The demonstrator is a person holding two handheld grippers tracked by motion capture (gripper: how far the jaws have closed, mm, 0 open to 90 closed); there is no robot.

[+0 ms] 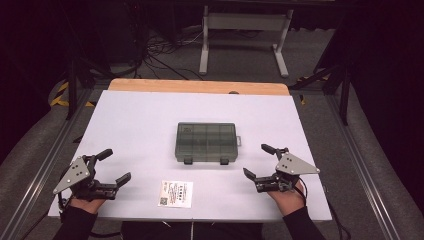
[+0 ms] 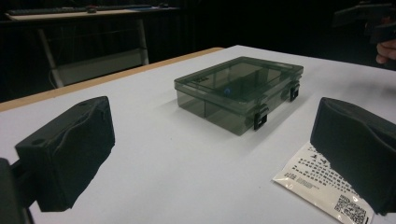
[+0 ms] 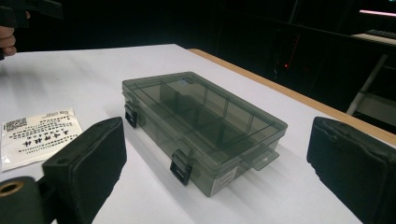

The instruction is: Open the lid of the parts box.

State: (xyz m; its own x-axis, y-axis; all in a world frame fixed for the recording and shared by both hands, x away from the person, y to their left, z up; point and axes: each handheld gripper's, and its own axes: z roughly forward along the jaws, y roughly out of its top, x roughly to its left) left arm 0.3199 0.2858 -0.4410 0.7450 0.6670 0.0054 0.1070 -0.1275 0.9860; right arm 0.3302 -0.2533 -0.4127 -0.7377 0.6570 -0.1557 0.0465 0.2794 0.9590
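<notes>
Both grippers sit wide apart with nothing in them, so let's go view by view. From the high view, the left gripper (image 1: 114, 165) rests near the front left corner of the white table (image 1: 135, 130), jaws spread, held by a hand (image 1: 86, 204) coming in over the front edge; the right gripper (image 1: 259, 161) mirrors it near the front right corner, jaws just as spread and clamped on nothing. Between them, roughly mid-table, lies the smoky clear compartment box (image 1: 205, 142), lid shut, its two black latches (image 1: 188, 161) facing the front edge. A printed card with a QR code (image 1: 176, 193) lies flat by the front edge, just in front of the box and apart from it. In the left gripper view, the box (image 2: 238, 91) is out ahead between the two black jaws, well clear of both, with a small blue thing (image 2: 227, 91) visible inside; the card (image 2: 322, 184) is partly tucked behind one jaw. In the right gripper view, the box (image 3: 201, 123) is closer, dividers showing through the lid, the card (image 3: 39, 135) off by the other side.
</notes>
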